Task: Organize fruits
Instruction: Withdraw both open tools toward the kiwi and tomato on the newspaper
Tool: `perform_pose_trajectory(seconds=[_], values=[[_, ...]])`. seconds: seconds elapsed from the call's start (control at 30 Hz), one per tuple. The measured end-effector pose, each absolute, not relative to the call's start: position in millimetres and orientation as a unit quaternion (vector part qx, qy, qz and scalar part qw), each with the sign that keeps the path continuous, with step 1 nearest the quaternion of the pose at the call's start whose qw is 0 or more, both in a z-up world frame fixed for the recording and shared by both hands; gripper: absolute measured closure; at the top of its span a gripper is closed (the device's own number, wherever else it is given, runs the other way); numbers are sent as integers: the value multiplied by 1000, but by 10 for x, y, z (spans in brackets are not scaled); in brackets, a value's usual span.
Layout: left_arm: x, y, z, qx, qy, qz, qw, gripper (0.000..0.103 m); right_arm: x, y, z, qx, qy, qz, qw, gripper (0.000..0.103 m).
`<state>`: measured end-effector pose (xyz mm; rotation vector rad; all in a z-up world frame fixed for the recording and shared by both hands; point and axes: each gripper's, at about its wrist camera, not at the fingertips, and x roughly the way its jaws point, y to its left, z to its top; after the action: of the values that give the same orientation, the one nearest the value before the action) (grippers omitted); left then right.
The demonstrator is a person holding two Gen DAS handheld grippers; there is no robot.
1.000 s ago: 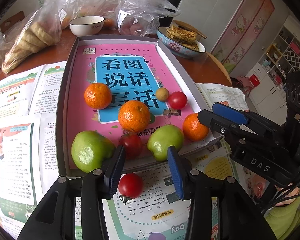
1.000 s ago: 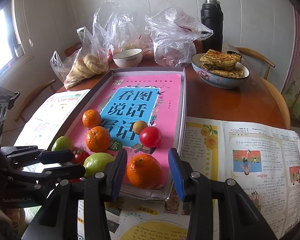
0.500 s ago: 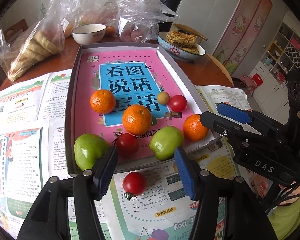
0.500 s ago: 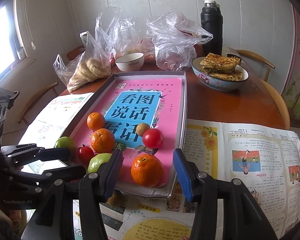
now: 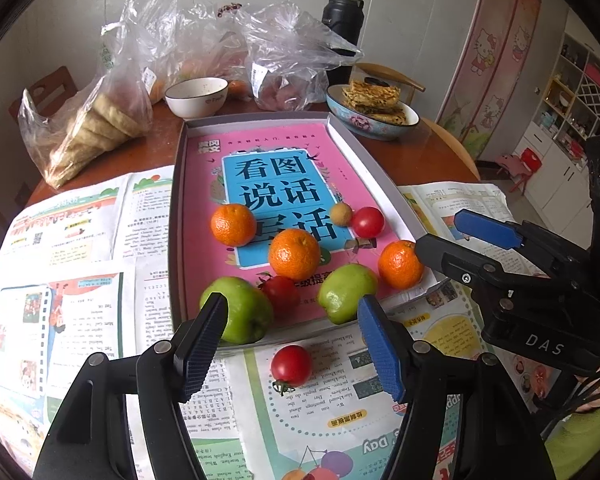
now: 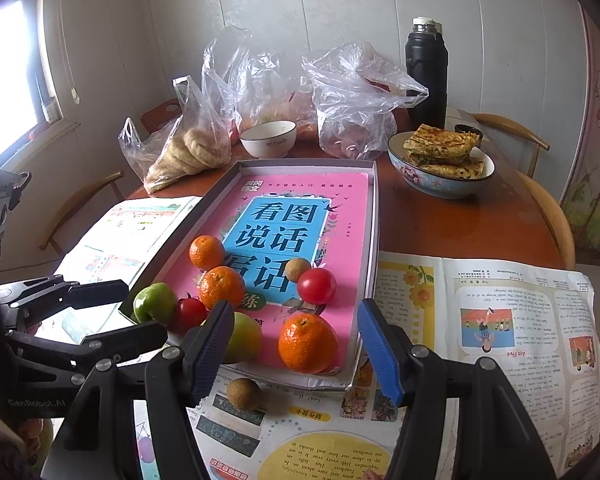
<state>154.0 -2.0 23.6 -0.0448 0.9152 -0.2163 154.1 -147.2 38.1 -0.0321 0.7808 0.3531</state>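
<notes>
A grey tray [image 5: 176, 208] lined with a pink book holds three oranges, two green apples, two tomatoes and a longan. A third tomato [image 5: 291, 364] lies on the newspaper between the fingers of my left gripper [image 5: 291, 346]. Its jaws are opening and the pads stay clear of the tomato. My right gripper [image 6: 296, 344] hovers at the tray's near corner, jaws opening, with nothing pressed between them. The nearest orange [image 6: 307, 342] sits in the tray beyond them. A loose brown longan [image 6: 243, 393] rests on the newspaper below the right gripper's left finger.
Newspaper sheets [image 6: 500, 320] cover the round wooden table around the tray [image 6: 374, 240]. At the back stand a white bowl [image 5: 196, 96], plastic bags of bread [image 5: 96, 128], a bowl of flatbread [image 6: 444, 160] and a black flask [image 6: 426, 72]. Chairs ring the table.
Both grippers' jaws have widened. The left gripper has drawn back and up from the tomato on the paper. A brown longan has come into sight on the newspaper under the right gripper.
</notes>
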Motion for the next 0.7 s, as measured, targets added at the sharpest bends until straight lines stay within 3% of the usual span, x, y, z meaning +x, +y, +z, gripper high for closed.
perform_pose_trajectory(seconds=[0.7], values=[[1339,166,357,-30,426,-94,899,34,1262,-1395,493,-22,364,186,912,35]])
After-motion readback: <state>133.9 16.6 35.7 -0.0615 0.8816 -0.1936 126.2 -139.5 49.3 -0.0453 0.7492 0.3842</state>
